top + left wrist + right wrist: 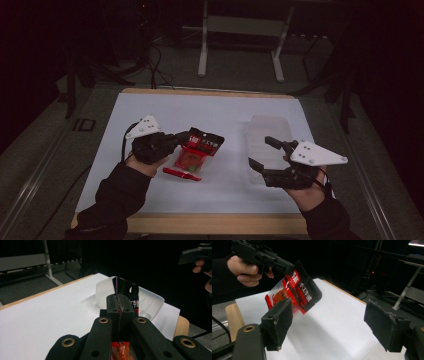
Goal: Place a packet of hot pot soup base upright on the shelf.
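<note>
Left gripper pinches the red-and-black snack packet mid-frame, lifted and tilted; right gripper gapes wide at lower right, empty.

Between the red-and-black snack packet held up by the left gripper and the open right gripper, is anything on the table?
Nothing: in the high view only bare white table sheet separates the red-and-black snack packet from the right gripper.

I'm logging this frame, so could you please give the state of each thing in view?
Left hand-held gripper: shut on the snack packet's edge.
Snack packet: held up off the table, sealed as far as I can tell.
Right hand-held gripper: open, holding nothing.
Clear plastic tray: resting on the white sheet.
</note>
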Demonstrator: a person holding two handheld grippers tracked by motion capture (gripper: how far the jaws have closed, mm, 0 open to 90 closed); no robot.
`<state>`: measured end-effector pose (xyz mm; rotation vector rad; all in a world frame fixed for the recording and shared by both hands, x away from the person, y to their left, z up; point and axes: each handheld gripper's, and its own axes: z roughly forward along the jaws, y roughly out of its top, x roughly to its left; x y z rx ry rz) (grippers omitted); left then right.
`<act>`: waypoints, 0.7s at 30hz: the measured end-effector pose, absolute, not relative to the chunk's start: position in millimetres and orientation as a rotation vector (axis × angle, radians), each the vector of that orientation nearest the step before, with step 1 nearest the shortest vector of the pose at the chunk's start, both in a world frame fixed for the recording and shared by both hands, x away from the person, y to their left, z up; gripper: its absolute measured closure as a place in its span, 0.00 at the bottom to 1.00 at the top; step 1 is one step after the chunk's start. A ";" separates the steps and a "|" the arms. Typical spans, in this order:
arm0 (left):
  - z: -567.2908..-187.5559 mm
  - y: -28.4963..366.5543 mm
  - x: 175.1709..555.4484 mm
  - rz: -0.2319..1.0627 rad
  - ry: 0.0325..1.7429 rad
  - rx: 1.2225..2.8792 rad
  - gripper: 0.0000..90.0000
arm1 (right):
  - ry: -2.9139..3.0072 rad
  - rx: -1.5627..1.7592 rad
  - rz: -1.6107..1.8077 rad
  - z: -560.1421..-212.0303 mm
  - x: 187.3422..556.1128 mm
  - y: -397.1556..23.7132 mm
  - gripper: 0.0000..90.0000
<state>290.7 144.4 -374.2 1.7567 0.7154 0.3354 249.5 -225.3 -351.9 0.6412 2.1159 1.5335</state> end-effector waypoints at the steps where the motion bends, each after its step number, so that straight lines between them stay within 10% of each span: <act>1: -373.9 145.2 290.7 0.331 0.717 1.758 0.99 | 2.125 0.633 1.532 -350.5 252.8 -223.4 0.25; 21: -372.0 144.0 285.4 0.281 0.683 1.731 0.99 | 2.330 0.569 1.508 -364.5 299.3 -177.6 0.26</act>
